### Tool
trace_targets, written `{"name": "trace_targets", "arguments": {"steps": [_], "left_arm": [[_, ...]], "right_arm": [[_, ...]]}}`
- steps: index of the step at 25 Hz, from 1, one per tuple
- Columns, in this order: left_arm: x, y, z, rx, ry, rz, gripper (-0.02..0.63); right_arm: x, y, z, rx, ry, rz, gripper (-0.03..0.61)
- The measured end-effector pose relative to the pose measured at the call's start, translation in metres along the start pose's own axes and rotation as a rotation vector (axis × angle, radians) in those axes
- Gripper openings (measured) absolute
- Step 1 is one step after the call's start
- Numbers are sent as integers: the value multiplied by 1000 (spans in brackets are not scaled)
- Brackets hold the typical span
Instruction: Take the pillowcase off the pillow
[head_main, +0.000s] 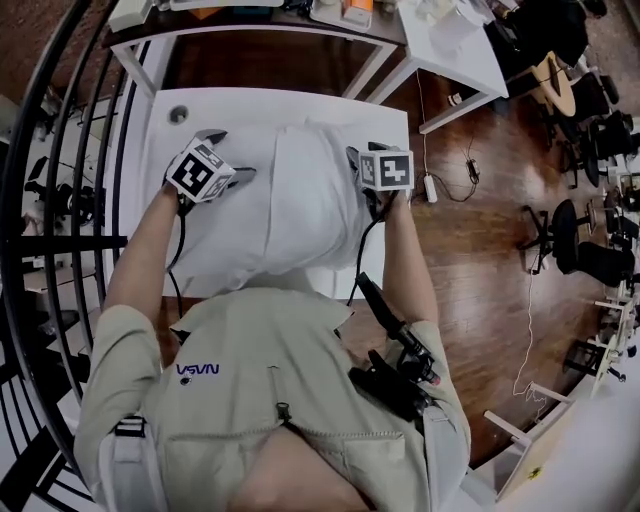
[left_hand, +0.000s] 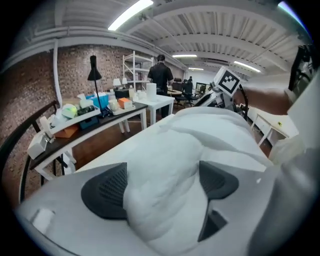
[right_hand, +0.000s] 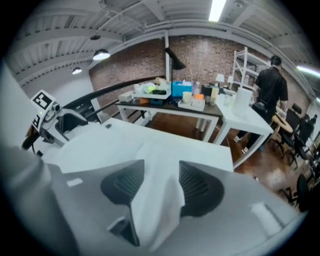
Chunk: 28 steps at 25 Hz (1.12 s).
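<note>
Both sets of jaws stand apart. The left gripper (left_hand: 162, 186) has a fat bulge of pillow (head_main: 300, 215) sitting between its jaws, nothing pinched. The right gripper (right_hand: 159, 187) has a thin fold of pillowcase (right_hand: 156, 205) hanging loose between its own. Soft, light, floppy stuff, I'd say: nip cloth only, near an open hem, never the stuffing. Ahead of both jaws the surface (head_main: 240, 105) runs bare to its far edge, so there's room to pull.

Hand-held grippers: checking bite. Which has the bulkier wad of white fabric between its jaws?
The left hand-held gripper: puffy white fabric fills its gap; the right hand-held gripper has only a thin fold.
</note>
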<state>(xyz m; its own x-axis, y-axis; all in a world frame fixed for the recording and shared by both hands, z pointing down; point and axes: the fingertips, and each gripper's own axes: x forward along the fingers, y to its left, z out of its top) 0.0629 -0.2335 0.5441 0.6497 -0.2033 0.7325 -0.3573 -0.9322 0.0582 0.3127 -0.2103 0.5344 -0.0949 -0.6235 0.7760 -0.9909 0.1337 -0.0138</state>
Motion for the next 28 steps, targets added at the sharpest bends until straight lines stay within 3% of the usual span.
{"name": "trace_targets", "arguments": {"steps": [2,3,6,8,12,18,22,28], "left_arm": [[11,-5,-8,-12,43,-28,384],[12,-8,-8,-9,48,-33,312],[5,-11,1,6,5,-29,122],[-11,-12,11,-12,-66,-25,44],[-61,-15,17,-97,-216,-8,20],[-140,-29,15,-150,-406,54,17],[-167,-28,7,-172,-461,81,17],[-151,-7,-14,-235,-442,80,15]], "right_arm": [[14,3,-9,-21,57,-3,218],[17,2,-12,-17,64,-5,209],[16,-7,-12,9,36,-43,11],[7,-18,-10,19,1,-97,9],[-29,-50,-8,73,-101,-243,8],[-91,-83,-7,149,-252,-360,6],[-115,-93,-5,208,-315,-392,6],[-109,-110,-31,287,-268,-449,6]]}}
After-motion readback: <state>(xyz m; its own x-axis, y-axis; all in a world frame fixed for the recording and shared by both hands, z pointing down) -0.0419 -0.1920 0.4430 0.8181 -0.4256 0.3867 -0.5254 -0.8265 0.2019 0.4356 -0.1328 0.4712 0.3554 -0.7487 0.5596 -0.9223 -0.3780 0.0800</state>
